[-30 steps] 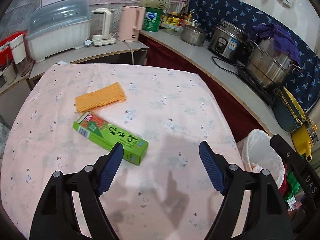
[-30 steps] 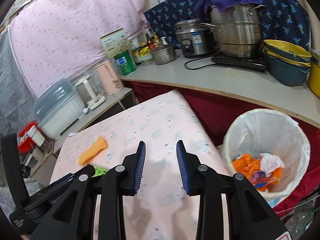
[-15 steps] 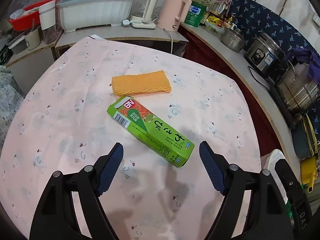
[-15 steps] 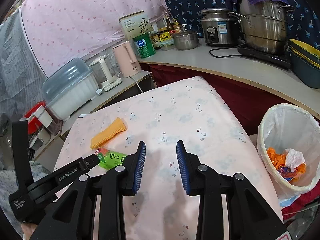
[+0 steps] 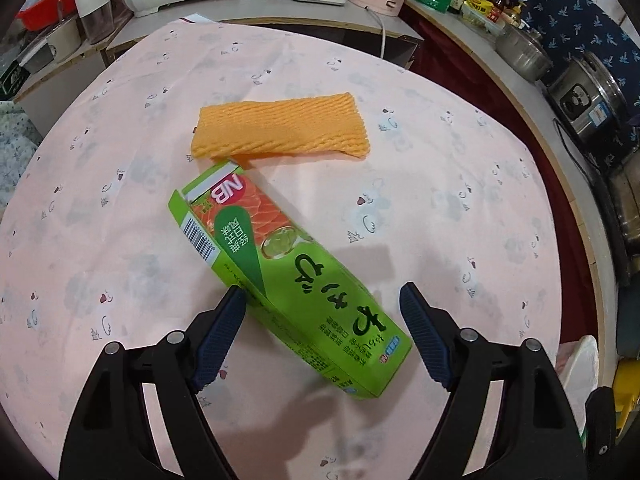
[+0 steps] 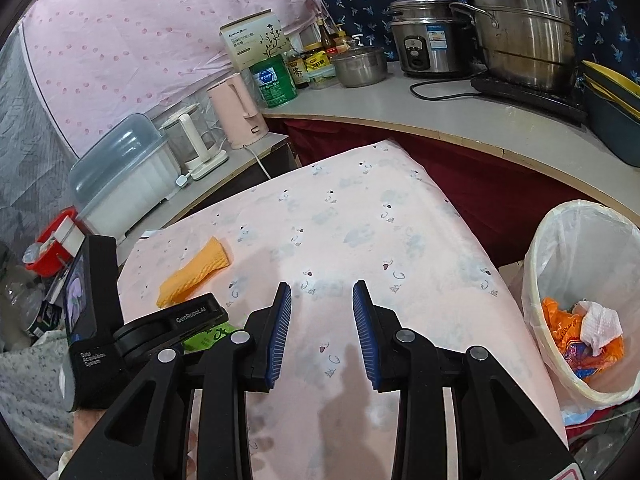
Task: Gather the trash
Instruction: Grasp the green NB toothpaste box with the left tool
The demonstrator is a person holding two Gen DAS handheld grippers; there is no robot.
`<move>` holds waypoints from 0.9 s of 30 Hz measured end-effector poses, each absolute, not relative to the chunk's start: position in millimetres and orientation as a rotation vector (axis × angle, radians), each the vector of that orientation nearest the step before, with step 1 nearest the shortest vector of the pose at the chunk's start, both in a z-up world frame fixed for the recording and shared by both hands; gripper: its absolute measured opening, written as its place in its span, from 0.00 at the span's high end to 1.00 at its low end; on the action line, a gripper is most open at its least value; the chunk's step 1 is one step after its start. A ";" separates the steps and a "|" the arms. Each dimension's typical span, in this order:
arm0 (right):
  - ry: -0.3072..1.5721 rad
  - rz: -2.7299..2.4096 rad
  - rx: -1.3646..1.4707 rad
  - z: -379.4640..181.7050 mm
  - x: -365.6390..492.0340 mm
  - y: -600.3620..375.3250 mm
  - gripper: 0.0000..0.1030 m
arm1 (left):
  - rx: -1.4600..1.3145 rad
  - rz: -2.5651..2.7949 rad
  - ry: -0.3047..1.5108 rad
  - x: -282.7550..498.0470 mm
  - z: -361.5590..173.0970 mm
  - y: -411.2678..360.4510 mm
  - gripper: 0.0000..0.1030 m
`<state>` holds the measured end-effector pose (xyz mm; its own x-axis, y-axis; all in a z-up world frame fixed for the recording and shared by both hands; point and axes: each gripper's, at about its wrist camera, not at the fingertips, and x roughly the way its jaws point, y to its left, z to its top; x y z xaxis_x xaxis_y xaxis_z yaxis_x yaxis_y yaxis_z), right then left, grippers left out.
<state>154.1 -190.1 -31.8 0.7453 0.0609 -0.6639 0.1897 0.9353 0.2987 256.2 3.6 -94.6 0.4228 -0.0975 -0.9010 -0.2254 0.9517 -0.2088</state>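
A green carton [image 5: 288, 276] lies flat and slanted on the pink tablecloth [image 5: 440, 208]. An orange foam net [image 5: 280, 126] lies just beyond it. My left gripper [image 5: 322, 312] is open, its jaws on either side of the carton's near half, the left pad close to its edge. In the right wrist view the carton [image 6: 208, 336] is mostly hidden behind the left gripper's body, and the orange net [image 6: 192, 274] shows beyond. My right gripper [image 6: 320, 320] is part open and empty above the cloth. A white-lined trash bin [image 6: 580, 256] with wrappers stands at the right.
A counter [image 6: 460, 120] curves behind the table with a rice cooker [image 6: 428, 44], a steel pot [image 6: 528, 28], a pink kettle [image 6: 236, 112] and a dish box [image 6: 120, 176]. The table's right edge drops to the bin.
My left gripper has swung left and come down over the green carton, which now lies between its open jaws. My right gripper has turned away from the bin toward the table, gap unchanged.
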 end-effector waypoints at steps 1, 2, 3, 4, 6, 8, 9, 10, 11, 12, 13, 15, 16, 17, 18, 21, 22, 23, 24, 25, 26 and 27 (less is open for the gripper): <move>0.733 -0.072 0.364 -33.1 156.0 -190.6 0.69 | -0.325 0.090 1.148 258.9 -98.6 4.1 0.24; 0.736 -0.072 0.364 -34.6 158.3 -190.6 0.69 | -0.332 0.091 1.160 260.9 -102.5 4.7 0.24; 0.740 -0.071 0.364 -36.2 160.6 -190.3 0.69 | -0.337 0.091 1.175 262.8 -106.0 5.4 0.24; 0.742 -0.070 0.365 -37.5 161.5 -190.4 0.69 | -0.338 0.088 1.183 263.8 -109.6 6.3 0.22; 0.749 -0.068 0.365 -40.2 164.4 -189.4 0.69 | -0.300 0.086 1.166 262.8 -109.3 4.3 0.22; 0.754 -0.066 0.364 -42.4 165.7 -187.2 0.69 | -0.284 0.074 1.160 261.3 -109.0 5.2 0.24; 0.756 -0.065 0.364 -43.1 165.9 -185.8 0.69 | -0.285 0.070 1.157 260.1 -108.4 7.2 0.26; 0.758 -0.064 0.364 -43.5 165.9 -184.4 0.69 | -0.287 0.063 1.155 260.0 -107.5 9.1 0.31; 0.759 -0.063 0.363 -43.9 165.9 -183.2 0.69 | -0.293 0.053 1.153 258.9 -106.5 11.4 0.35; 0.760 -0.063 0.363 -44.1 165.6 -181.9 0.69 | -0.302 0.039 1.155 257.2 -105.7 15.3 0.37; 0.762 -0.062 0.362 -44.4 165.0 -180.4 0.69 | -0.311 0.030 1.156 256.1 -105.2 17.9 0.40; 0.765 -0.058 0.361 -44.4 164.2 -175.9 0.69 | -0.321 0.018 1.157 251.9 -103.8 23.5 0.43; 0.766 -0.056 0.360 -44.4 163.6 -174.0 0.69 | -0.321 0.013 1.155 248.7 -103.0 26.0 0.45; 0.768 -0.052 0.358 -44.3 162.5 -171.8 0.69 | -0.317 0.012 1.153 246.5 -102.5 27.0 0.46; 0.769 -0.049 0.355 -44.1 161.9 -168.9 0.69 | -0.312 0.014 1.148 242.7 -101.4 29.5 0.47; 0.773 -0.038 0.347 -44.0 158.6 -158.9 0.69 | -0.313 0.031 1.133 232.1 -96.9 39.7 0.48; 0.775 -0.034 0.344 -43.6 158.2 -155.4 0.69 | -0.316 0.036 1.127 228.6 -95.0 45.5 0.49; 0.776 -0.030 0.341 -43.4 157.8 -150.6 0.69 | -0.317 0.043 1.120 225.3 -92.8 50.4 0.50; 0.778 -0.025 0.339 -43.0 157.7 -147.1 0.69 | -0.318 0.049 1.112 222.6 -90.2 55.1 0.50; 0.779 -0.019 0.337 -42.2 157.7 -143.6 0.69 | -0.318 0.059 1.101 219.6 -87.5 60.2 0.72; 0.778 -0.011 0.334 -41.0 158.0 -139.4 0.69 | -0.319 0.060 1.097 217.0 -85.0 66.7 0.70; 0.778 -0.003 0.332 -40.0 158.5 -135.1 0.69 | -0.327 0.062 1.098 215.5 -83.2 72.6 0.70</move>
